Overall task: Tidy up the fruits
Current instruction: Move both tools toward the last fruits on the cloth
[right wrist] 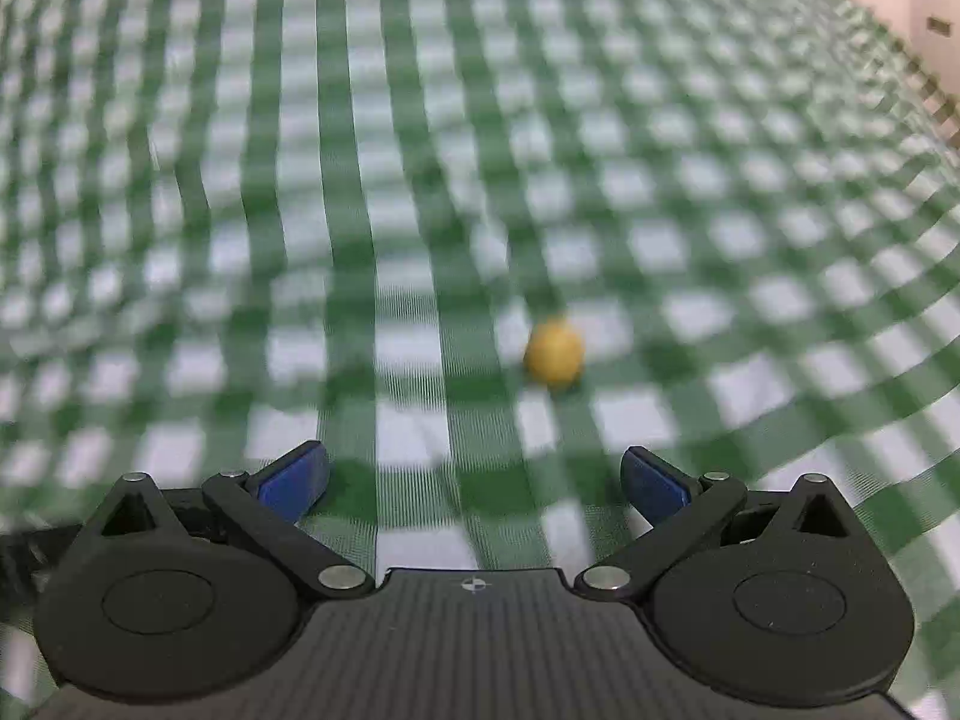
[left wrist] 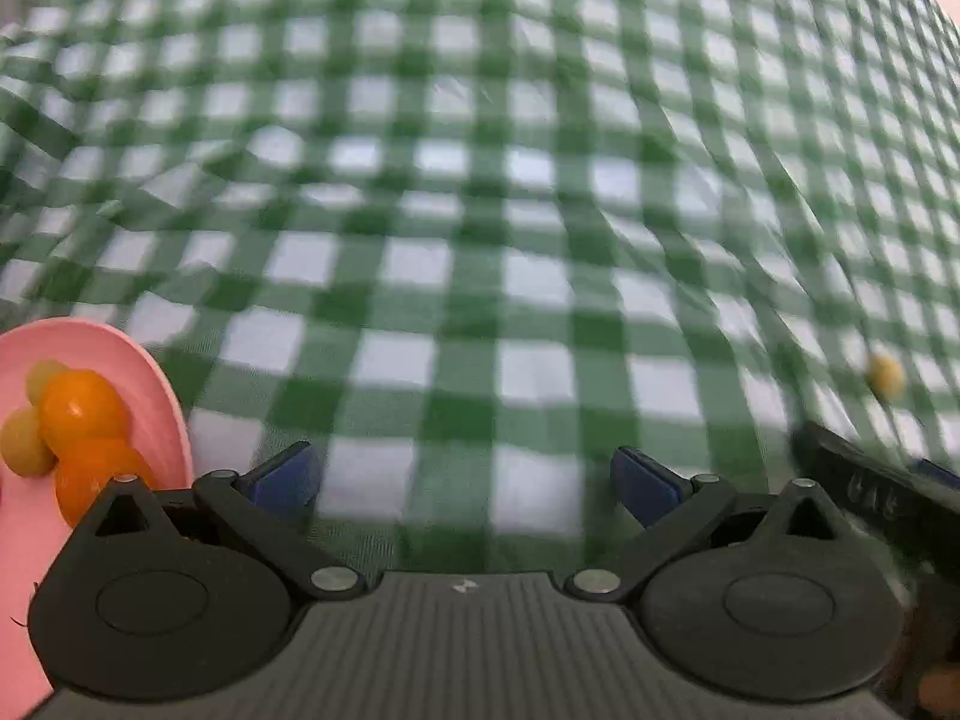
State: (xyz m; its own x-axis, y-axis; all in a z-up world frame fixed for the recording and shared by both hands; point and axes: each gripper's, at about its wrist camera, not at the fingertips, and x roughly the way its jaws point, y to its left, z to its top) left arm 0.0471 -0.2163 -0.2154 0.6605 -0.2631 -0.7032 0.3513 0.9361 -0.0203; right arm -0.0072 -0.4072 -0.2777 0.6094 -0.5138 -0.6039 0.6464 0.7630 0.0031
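Left wrist: pink plate [left wrist: 150, 372] cut off.

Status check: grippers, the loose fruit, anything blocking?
Left gripper open, empty. Right gripper open, empty. Yellow fruit loose on checked cloth ahead of it. Pink plate holds other fruit. Path clear.

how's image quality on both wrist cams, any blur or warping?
Left wrist: the checked cloth smears toward the right edge, the small yellow fruit is blurred, the pink plate is fairly sharp. Right wrist: heavier motion blur, streaked checks, the same fruit soft. Both: fisheye bends the grid; gripper bodies stay crisp.
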